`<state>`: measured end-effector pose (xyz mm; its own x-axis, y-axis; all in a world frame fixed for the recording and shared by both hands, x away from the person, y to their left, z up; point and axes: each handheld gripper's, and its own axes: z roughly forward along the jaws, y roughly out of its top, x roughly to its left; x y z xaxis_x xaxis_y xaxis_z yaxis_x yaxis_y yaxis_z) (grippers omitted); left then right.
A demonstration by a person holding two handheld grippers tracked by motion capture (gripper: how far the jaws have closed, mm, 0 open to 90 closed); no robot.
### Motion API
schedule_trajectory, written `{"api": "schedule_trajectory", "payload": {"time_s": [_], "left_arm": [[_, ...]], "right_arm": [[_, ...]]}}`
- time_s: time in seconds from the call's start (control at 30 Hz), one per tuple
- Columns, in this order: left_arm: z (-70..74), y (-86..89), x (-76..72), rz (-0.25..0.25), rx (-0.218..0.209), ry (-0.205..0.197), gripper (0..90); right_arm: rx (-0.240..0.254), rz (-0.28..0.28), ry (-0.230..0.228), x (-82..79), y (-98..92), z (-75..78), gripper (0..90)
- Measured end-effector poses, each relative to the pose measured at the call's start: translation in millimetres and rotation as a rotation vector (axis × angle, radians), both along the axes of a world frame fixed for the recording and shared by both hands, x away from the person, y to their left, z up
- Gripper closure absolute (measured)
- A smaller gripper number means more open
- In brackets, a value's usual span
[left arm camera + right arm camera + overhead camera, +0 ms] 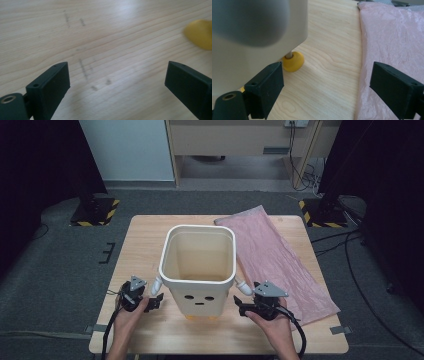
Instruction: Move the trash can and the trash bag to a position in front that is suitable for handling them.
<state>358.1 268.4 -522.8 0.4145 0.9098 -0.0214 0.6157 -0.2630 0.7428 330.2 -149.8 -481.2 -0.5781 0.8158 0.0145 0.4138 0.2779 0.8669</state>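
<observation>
In the high view the left gripper (156, 301) and the right gripper (241, 306) sit low on the wooden table (145, 240), one at each side of a cream bin (198, 270) with a small face on its front wall. Both point inward at the bin's base, close to it but not touching. The bin stands upright and open-topped, and its inside looks bare. A pink bag (280, 262) lies flat on the table to the bin's right, beside the right gripper.

In the left gripper view the left gripper (117, 77) has its jaws spread wide with nothing between them but table top. A blurred yellow foot (198, 33) shows at the upper right, well apart from the jaws.

In the right gripper view the right gripper (327, 80) is likewise wide apart and holds nothing. The bin's wall (257, 37) looms just above its left jaw, a yellow foot (293, 61) sits just beyond that jaw, and the pink bag (392, 42) lies under the right jaw.
</observation>
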Motion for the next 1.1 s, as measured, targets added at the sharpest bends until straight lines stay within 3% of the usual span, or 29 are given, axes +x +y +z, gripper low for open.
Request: {"api": "schedule_trajectory", "payload": {"time_s": [0.07,0.2,0.3,0.37,0.4,0.43,0.5,0.53,0.57,0.67,0.77,0.87,0.9,1.03,1.1], "left_arm": [[9.3,-0.7,-6.5,-0.043,-0.047,-0.025,5.3],[17.5,-1.9,-13.4,-0.073,-0.055,-0.045,9.2],[23.2,-2.1,-21.7,-0.087,-0.106,-0.059,10.6],[26.9,-2.9,-28.7,-0.084,-0.096,-0.082,14.5],[29.1,-3.7,-31.9,-0.089,-0.089,-0.09,17.8],[31.5,-4.9,-35.0,-0.094,-0.093,-0.099,17.8],[37.8,-8.7,-40.6,-0.122,-0.085,-0.126,28.0],[46.5,-11.9,-45.0,-0.134,-0.089,-0.163,29.5],[46.5,-11.9,-45.0,-0.134,-0.089,-0.163,30.7],[66.9,-17.3,-53.8,-0.176,-0.105,-0.225,33.4],[77.4,-19.8,-57.9,-0.188,-0.122,-0.249,33.6],[93.2,-24.6,-64.5,-0.204,-0.164,-0.296,33.6],[97.3,-26.4,-66.6,-0.205,-0.159,-0.312,33.6],[108.8,-33.0,-69.8,-0.204,-0.176,-0.368,34.6],[110.6,-34.9,-68.6,-0.2,-0.168,-0.372,37.7]], "right_arm": [[0.002,0.005,0.008,-1.5,-0.2,0.2,11.8],[0.026,0.018,0.003,-4.9,-1.2,3.7,13.1],[0.037,0.023,-0.001,-6.2,-2.8,5.9,13.9],[0.054,0.031,-0.003,-7.3,-6.1,8.8,18.1],[0.081,0.038,-0.008,-8.4,-8.8,11.6,25.7],[0.081,0.038,-0.008,-8.4,-8.8,11.6,25.7],[0.103,0.077,-0.021,-10.9,-10.9,17.1,33.1],[0.104,0.083,-0.033,-12.5,-10.8,19.6,35.3],[0.104,0.083,-0.033,-12.5,-10.8,19.6,35.3],[0.12,0.118,-0.071,-18.8,-9.0,32.3,39.4],[0.129,0.123,-0.083,-21.0,-8.7,38.2,41.1],[0.136,0.135,-0.108,-23.4,-8.6,45.2,43.3],[0.142,0.139,-0.113,-24.5,-8.8,47.1,43.7],[0.137,0.141,-0.144,-26.5,-7.6,51.5,46.6],[0.146,0.141,-0.157,-25.4,-5.6,56.4,49.4]]}}
